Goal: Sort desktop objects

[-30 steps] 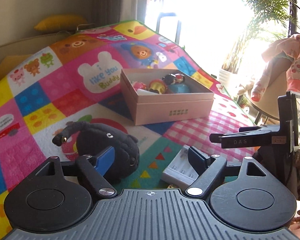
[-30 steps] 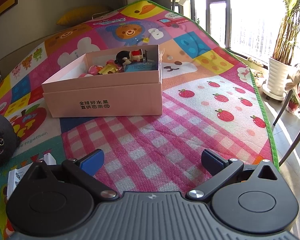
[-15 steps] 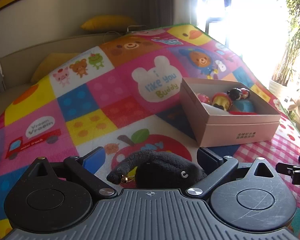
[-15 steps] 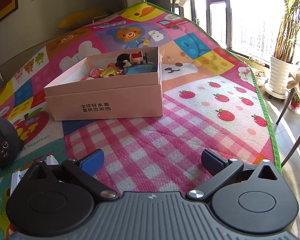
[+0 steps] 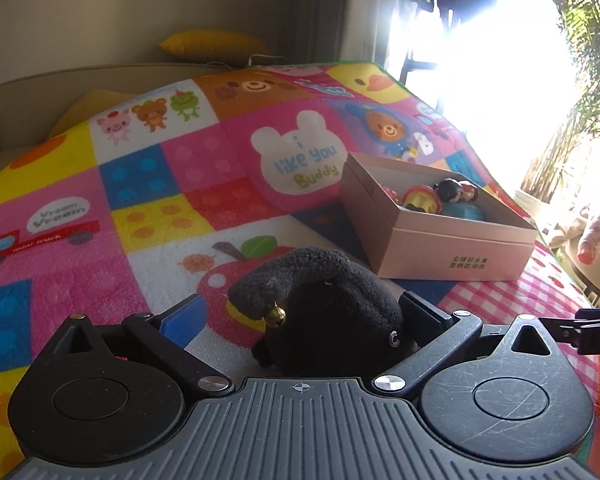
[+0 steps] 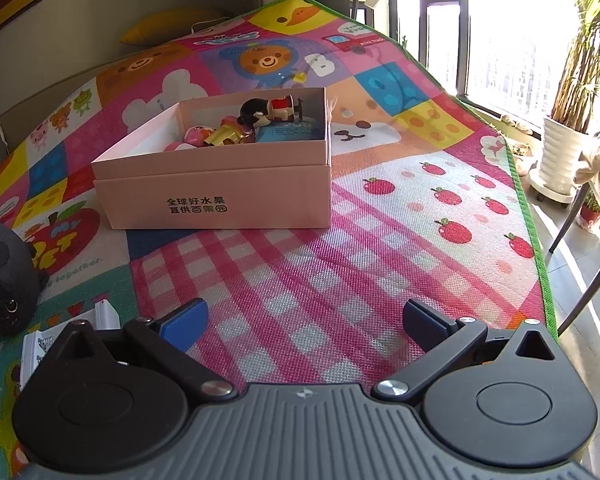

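Black plush fills the lower middle of the left wrist view: a soft toy [image 5: 332, 312] with a small gold bell [image 5: 277, 314] lies on the bright patchwork play mat [image 5: 180, 184], between the fingers of the left gripper [image 5: 300, 314]. The jaws are opening and stand wide; the blue pad at lower left is clear of the toy, while the dark pad at lower right sits right against its side, contact unclear. At right of centre stands a pink cardboard box [image 5: 452, 252], open at the top, with small figurines [image 5: 456, 192] inside. A yellow cushion [image 5: 216, 44] lies at the top by the wall.

In the right wrist view the right gripper [image 6: 304, 320] hangs over the pink checked part of the play mat [image 6: 340, 264], its jaws spread apart with nothing between them. The pink cardboard box [image 6: 220, 196] sits at upper left of centre, the figurines [image 6: 260, 116] in its far corner. The soft toy [image 6: 8, 280] shows at the left edge, and a white object [image 6: 104, 314] peeks out beside the gripper's left finger. A potted plant [image 6: 560, 152] stands at the right edge.
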Available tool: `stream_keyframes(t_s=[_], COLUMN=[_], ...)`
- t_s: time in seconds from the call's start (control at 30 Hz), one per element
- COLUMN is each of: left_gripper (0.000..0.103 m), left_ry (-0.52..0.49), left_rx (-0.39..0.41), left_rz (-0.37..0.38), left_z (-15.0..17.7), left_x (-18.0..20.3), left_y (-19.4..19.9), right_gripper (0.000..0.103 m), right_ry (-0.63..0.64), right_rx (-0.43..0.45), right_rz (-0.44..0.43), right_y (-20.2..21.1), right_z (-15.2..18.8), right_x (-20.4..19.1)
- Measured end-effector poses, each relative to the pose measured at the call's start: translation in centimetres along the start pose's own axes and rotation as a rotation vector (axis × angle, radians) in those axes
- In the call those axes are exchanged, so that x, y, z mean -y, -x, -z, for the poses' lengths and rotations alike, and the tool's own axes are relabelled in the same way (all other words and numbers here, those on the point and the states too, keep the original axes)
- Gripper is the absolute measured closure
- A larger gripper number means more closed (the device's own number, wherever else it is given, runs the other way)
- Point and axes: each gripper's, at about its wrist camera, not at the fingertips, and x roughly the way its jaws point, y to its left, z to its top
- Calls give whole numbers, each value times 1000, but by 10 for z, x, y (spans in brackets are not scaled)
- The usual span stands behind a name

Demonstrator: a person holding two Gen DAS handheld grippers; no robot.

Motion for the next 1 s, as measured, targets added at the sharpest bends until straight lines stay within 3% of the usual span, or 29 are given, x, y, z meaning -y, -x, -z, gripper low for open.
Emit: stream_keyframes(t_s=[0.1,0.17,0.27,0.37,0.53,0.83,1.0], left_gripper=[0,0,0,0,0,0,0], left_ry=[14,26,30,23,27,-52,-115], left_rx=[2,1,3,5,0,-12,-85], left_rz=[8,8,16,22,39,40,52], left_z=[0,-1,-1,-1,1,13,18], left_x=[-3,-6,-9,-12,-15,-16,-15], left_y=[1,2,4,9,14,43,61], right_gripper=[0,0,0,0,0,0,0], right_ry=[41,169,387,455,453,429,405], right_rx=[45,36,-2,-57,-110,-108,-76], right_rz=[-273,-347,-320,-295,-324,-358,-373], right_y=[33,45,40,26,11,5,5], right_z=[1,3,11,12,9,12,17], right_x=[-16,-45,-87,-105,-110,-111,-106])
